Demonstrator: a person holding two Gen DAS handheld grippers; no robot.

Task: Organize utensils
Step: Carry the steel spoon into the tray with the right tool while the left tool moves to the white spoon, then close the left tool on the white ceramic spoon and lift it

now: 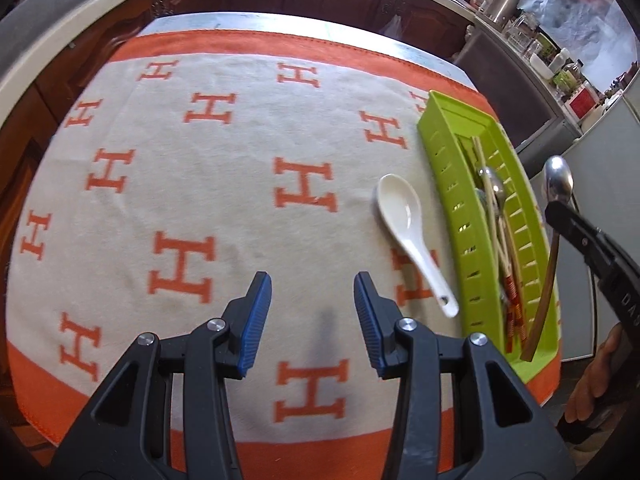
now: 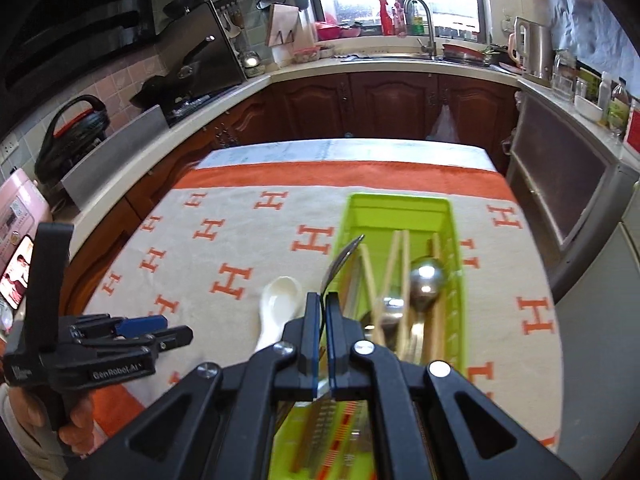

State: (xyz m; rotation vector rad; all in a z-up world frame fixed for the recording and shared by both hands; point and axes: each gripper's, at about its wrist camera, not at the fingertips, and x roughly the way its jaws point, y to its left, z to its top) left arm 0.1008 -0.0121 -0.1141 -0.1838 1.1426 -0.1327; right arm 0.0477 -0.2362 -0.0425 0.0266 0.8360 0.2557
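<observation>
Sorting is well advanced: the perforated lime-green plastic tray on the table already holds wooden chopsticks, uncountable in the blur, and at least two steel spoons. One white ceramic soup spoon remains on the cloth just beside the tray. The right tool is clenched on one wooden-handled metal spoon, carried above the tray. The left tool hangs released, grasping nothing.

A ceramic soup spoon lies on the blanket, with the utensil tray just beside it at three o'clock. Chopsticks and a metal spoon lie in the tray.
</observation>
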